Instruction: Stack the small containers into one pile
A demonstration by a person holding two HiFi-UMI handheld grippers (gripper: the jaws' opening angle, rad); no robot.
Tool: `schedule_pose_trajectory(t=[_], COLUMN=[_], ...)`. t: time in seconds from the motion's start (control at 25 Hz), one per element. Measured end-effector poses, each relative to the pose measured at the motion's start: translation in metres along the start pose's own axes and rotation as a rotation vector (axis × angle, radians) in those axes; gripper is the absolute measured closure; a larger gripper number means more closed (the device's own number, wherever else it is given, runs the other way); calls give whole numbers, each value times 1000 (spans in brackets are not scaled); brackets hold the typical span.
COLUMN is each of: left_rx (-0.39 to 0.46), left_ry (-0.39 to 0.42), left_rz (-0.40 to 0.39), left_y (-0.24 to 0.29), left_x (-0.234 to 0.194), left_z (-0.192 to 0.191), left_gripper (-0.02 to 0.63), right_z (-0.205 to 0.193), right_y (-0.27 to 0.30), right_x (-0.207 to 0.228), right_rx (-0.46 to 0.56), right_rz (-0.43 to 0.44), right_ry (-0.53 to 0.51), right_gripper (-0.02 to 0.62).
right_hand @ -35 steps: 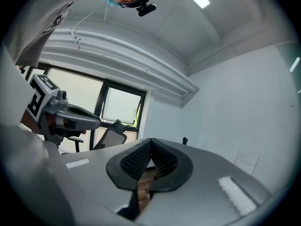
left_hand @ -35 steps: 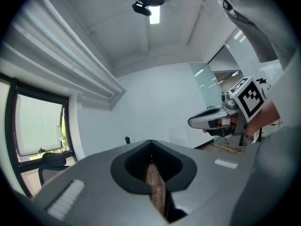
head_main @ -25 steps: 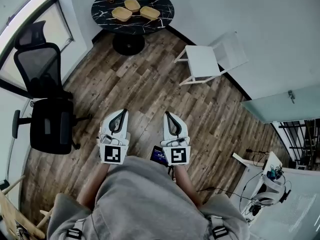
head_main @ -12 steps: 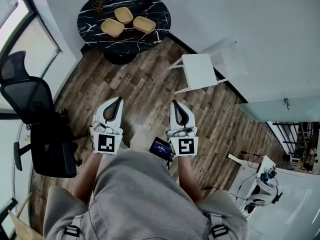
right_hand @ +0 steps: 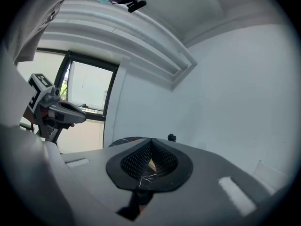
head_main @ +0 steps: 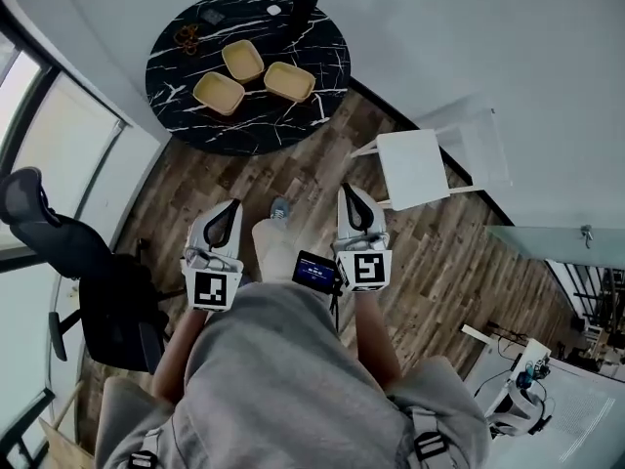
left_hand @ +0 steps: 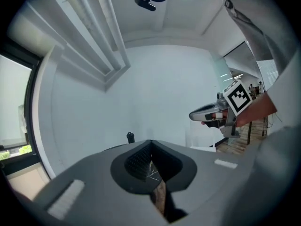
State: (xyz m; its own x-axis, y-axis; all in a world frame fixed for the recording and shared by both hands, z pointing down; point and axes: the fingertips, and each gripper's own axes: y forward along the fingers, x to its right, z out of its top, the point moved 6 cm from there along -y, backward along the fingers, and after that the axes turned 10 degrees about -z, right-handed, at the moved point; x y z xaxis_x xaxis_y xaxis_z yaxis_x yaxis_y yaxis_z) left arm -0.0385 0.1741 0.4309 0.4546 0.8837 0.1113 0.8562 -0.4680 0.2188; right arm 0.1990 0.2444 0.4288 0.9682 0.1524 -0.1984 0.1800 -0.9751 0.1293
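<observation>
Though still far, containers [head_main: 242, 60] seemingly nearer.

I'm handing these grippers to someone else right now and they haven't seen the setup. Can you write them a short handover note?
Left gripper: shut, empty.
Right gripper: shut, empty.
Both are held out in front of the person, over the wood floor, short of the table.
Things: on the round black table, the left container, far container and right container each lie singly, with a dark bottle behind them.
Done: nothing stacked yet.
Left: get within reach of the table, then nest the three containers into one pile.
</observation>
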Motion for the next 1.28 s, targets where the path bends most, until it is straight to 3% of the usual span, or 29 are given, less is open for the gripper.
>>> schedule_pose_trajectory(t=[0.28,0.44,0.56,0.68,0.96,1.12,1.28], left_rx=[-72,-64,-79,-33,44,51,47], left_ry=[-2,-29,-76,-93,-49,-3,-34], left_rz=[74,83,36,17,-48,-53,-21], left_y=[100,133,153,168,192,198,200], left_x=[-77,-104,-124,-161,-230,-255,-266], left_z=[27,32,25,21,22,21,1], left_gripper=[606,606,606,607,606,606,606], right_z=[6,-21,-37,-42,-37,-48,-84], right_y=[174,249,281,315,358,378,391], right_x=[36,28,17,3,-19,-29,-43], right_rx=[16,-117,-190,-239,-319,-337,-395], right_rz=[169,349,407,417,442,529,607], right_ry=[6,-6,-1,-39,-165,-155,-304], right_gripper=[580,580,580,580,580,579,530])
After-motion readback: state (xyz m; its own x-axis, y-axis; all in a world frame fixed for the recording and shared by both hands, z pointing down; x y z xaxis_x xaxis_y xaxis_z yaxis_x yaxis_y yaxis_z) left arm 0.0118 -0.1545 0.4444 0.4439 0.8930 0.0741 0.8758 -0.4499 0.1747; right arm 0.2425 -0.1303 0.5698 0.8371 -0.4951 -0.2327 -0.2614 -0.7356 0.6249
